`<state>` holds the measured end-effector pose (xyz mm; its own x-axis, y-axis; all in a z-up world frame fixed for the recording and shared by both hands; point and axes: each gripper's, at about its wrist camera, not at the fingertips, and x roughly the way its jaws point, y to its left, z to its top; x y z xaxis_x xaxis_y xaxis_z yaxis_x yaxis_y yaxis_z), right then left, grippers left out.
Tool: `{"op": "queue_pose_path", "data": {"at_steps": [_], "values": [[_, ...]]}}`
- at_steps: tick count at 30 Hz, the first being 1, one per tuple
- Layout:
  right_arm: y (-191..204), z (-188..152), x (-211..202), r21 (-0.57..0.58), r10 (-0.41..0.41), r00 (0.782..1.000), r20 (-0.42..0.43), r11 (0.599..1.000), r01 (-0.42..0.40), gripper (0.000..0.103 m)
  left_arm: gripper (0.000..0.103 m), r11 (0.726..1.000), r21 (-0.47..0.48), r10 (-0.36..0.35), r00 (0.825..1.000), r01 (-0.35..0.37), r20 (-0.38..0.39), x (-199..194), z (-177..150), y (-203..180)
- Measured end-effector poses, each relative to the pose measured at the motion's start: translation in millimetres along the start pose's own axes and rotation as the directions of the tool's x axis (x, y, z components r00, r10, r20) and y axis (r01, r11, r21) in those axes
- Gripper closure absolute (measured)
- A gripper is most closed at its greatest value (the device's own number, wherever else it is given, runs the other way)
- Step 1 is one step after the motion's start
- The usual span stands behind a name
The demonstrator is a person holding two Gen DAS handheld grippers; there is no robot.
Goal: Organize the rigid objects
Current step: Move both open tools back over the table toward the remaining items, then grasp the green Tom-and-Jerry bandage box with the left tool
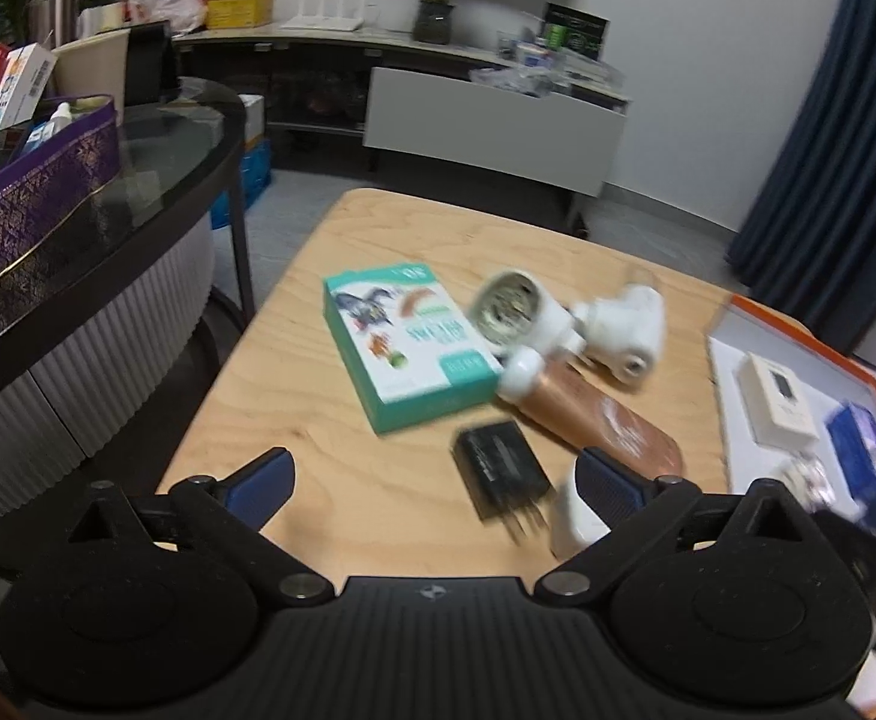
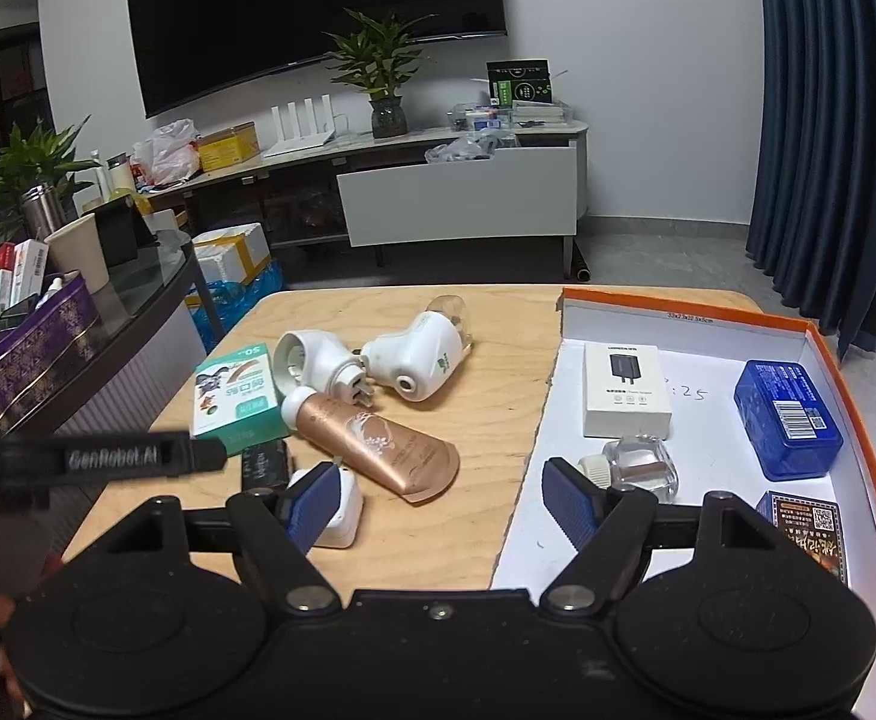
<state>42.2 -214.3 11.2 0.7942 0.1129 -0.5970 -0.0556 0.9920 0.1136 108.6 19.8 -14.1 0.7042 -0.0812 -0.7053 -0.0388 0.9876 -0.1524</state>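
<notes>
1. The big flat box with the orange rim (image 2: 828, 348) lies open on the right side of the wooden table (image 2: 486, 396).
2. Inside it, at the far left, is a white charger box (image 2: 627, 390). At the far right is a blue plastic case (image 2: 789, 417).
3. Near the charger box sits a clear little bottle (image 2: 642, 465) with a small white piece beside it. A dark printed packet (image 2: 810, 525) lies in the near right corner.
4. The other things are still out on the wood, left of the box. There is a teal card box (image 2: 237, 399), two white plug-in gadgets (image 2: 420, 354) touching each other, and a gold tube (image 2: 372, 444) lying flat with its white cap by the teal box.
5. Nearer to you lie a black charger (image 1: 498, 471) with its prongs pointing at you, and a white plug cube (image 2: 336, 507) just to its right.
6. Your left gripper (image 1: 438, 486) points down at the table. Its fingers are spread very wide with nothing between the pads. The black charger lies beyond them, between the two tips.
7. Your right gripper (image 2: 444, 498) hangs over the left edge of the orange box, tilted down. Its fingers are apart too and hold nothing. The left pad is in front of the white cube.
8. The left view is blurry.
</notes>
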Motion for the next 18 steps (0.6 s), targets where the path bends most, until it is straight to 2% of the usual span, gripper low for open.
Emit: {"op": "queue_pose_path", "data": {"at_steps": [4,13,16,18], "values": [[-5.1,1.3,7.4,0.006,-0.005,1.0,-0.009,1.0,0.005,0.015,0.0,0.999,-0.036,0.039,0.999,-0.039,-0.001,21.7,18.2,3.5],[-15.1,5.5,23.9,0.019,-0.01,1.0,-0.024,1.0,0.011,0.015,0.0,0.997,-0.018,0.069,0.997,-0.07,-0.028,68.9,41.8,-6.6],[-16.1,6.6,28.5,0.025,-0.009,1.0,-0.029,1.0,0.01,0.014,0.0,0.997,-0.007,0.076,0.997,-0.077,-0.012,74.9,44.4,-5.8],[-16.0,7.3,30.6,0.025,-0.008,1.0,-0.029,1.0,0.008,0.014,0.0,0.995,0.008,0.101,0.995,-0.1,-0.029,76.2,45.6,-1.9]]}}
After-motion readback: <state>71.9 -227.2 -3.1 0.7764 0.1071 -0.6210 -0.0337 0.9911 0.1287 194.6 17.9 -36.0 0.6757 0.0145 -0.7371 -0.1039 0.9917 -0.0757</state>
